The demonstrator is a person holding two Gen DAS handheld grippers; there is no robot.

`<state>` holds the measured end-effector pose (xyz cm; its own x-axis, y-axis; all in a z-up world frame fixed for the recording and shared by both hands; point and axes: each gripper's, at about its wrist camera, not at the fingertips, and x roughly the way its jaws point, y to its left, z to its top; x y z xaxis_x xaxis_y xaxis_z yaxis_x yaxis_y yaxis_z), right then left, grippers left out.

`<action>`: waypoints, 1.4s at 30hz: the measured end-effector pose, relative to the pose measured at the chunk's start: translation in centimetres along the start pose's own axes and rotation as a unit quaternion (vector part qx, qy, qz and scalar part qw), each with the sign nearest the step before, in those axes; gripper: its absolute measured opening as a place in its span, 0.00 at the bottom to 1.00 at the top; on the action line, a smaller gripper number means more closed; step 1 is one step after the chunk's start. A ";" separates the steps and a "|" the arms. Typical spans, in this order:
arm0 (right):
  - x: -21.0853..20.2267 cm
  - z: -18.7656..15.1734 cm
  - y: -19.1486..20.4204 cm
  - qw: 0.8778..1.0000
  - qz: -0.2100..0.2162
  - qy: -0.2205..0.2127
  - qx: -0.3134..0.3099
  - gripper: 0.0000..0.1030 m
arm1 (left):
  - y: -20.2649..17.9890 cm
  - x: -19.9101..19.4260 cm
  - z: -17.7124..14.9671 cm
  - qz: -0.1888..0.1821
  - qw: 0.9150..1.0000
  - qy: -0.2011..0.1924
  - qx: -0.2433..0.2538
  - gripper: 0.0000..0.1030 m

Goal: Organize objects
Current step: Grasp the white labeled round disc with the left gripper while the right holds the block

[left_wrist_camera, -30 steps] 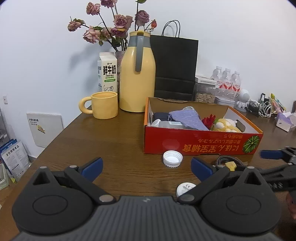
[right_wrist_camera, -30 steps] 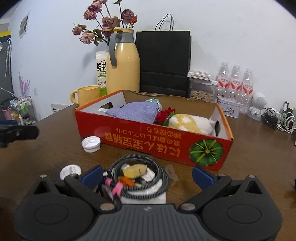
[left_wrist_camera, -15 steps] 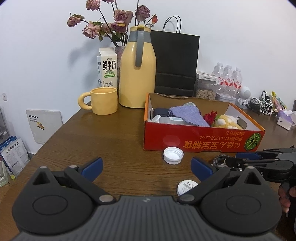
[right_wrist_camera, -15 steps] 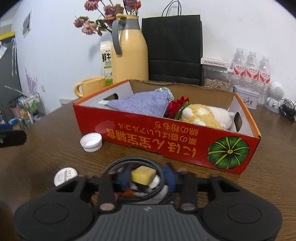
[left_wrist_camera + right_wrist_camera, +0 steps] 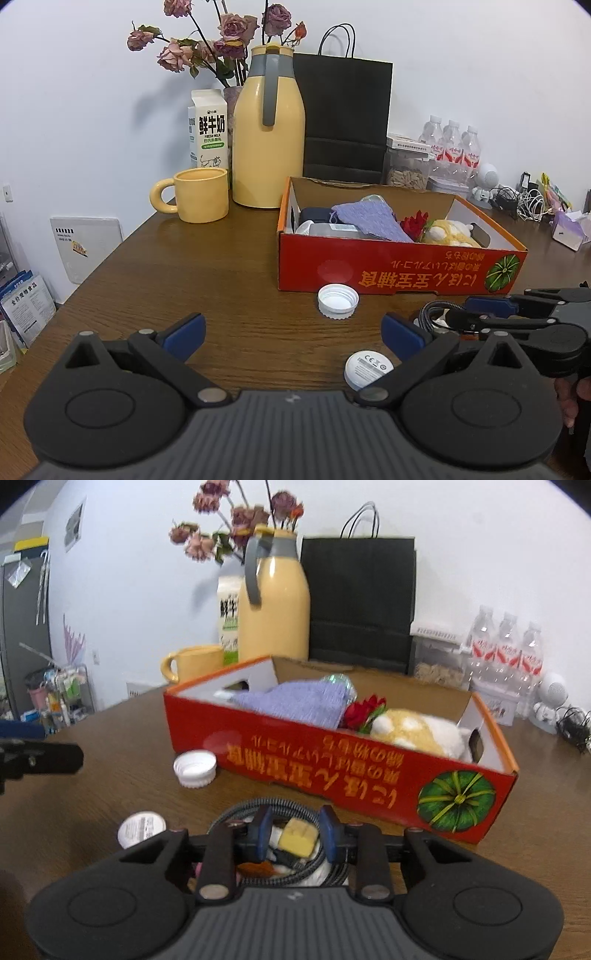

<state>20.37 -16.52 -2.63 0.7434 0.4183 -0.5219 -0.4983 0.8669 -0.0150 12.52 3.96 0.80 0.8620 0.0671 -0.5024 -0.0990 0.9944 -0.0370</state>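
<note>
Leftmost, the left gripper (image 5: 291, 334) hovers with its jaws wide apart and nothing between them, above the wooden table (image 5: 192, 266). Ahead of it lie a white bottle cap (image 5: 338, 300) and a small white disc (image 5: 368, 368). Further right, the right gripper (image 5: 295, 834) is closing on a bundle of coiled cable (image 5: 258, 808) with a yellow block (image 5: 298, 837) between its pads, just in front of the red cardboard box (image 5: 332, 760), which holds a purple cloth (image 5: 299, 703) and a plush toy (image 5: 417, 731).
</note>
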 end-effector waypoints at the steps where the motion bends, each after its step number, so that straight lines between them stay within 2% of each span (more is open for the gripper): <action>1: 0.2 -0.1 0.1 1.000 -0.003 0.005 -0.002 0.26 | 0.0 0.0 -0.1 -0.001 1.000 0.000 0.000 1.00; 8: 0.5 -0.1 -0.2 1.000 -0.005 0.011 0.011 0.26 | -0.5 0.2 -0.3 -0.006 1.000 0.005 0.003 1.00; 10: 0.5 -0.3 0.0 1.000 -0.011 0.009 0.004 0.19 | -0.6 0.2 -0.5 -0.007 1.000 0.007 0.004 1.00; 13: 0.3 -0.3 0.0 1.000 -0.012 0.004 0.004 0.17 | -0.6 0.2 -0.6 -0.008 1.000 0.009 0.005 1.00; 16: -0.1 -0.4 -0.1 1.000 -0.011 -0.007 0.006 0.13 | -0.8 0.3 -0.8 -0.009 1.000 0.013 0.007 1.00; 24: -2.7 -0.7 -0.9 0.998 -0.013 -0.056 0.027 0.13 | -1.8 1.2 -1.9 -0.022 0.999 0.039 0.028 1.00; 30: -4.2 -1.5 -1.6 0.996 -0.017 -0.074 0.044 0.13 | -3.2 2.6 -2.8 -0.029 0.996 0.062 0.052 1.00; 38: -4.8 -1.9 -1.7 0.995 -0.018 -0.085 0.047 0.13 | -4.3 4.5 -2.9 -0.030 0.995 0.079 0.055 0.77; 39: -4.8 -2.0 -1.7 0.995 -0.018 -0.086 0.047 0.13 | -4.4 4.7 -2.9 -0.033 0.995 0.081 0.055 0.71; 40: -4.8 -2.0 -1.7 0.995 -0.017 -0.086 0.047 0.13 | -4.6 4.8 -2.9 -0.035 0.994 0.084 0.055 0.60; 41: -4.8 -2.0 -1.6 0.995 -0.017 -0.086 0.046 0.13 | -4.7 4.9 -2.9 -0.037 0.994 0.082 0.056 0.58; 42: -4.8 -2.1 -1.6 0.995 -0.016 -0.085 0.046 0.13 | -4.8 4.9 -2.9 -0.037 0.994 0.080 0.057 0.50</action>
<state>16.67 -20.51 -1.84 0.8271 0.4233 -0.3698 -0.4364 0.8982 0.0523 15.77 -0.74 -4.03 0.7737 -0.0107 -0.6335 0.0264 0.9995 0.0153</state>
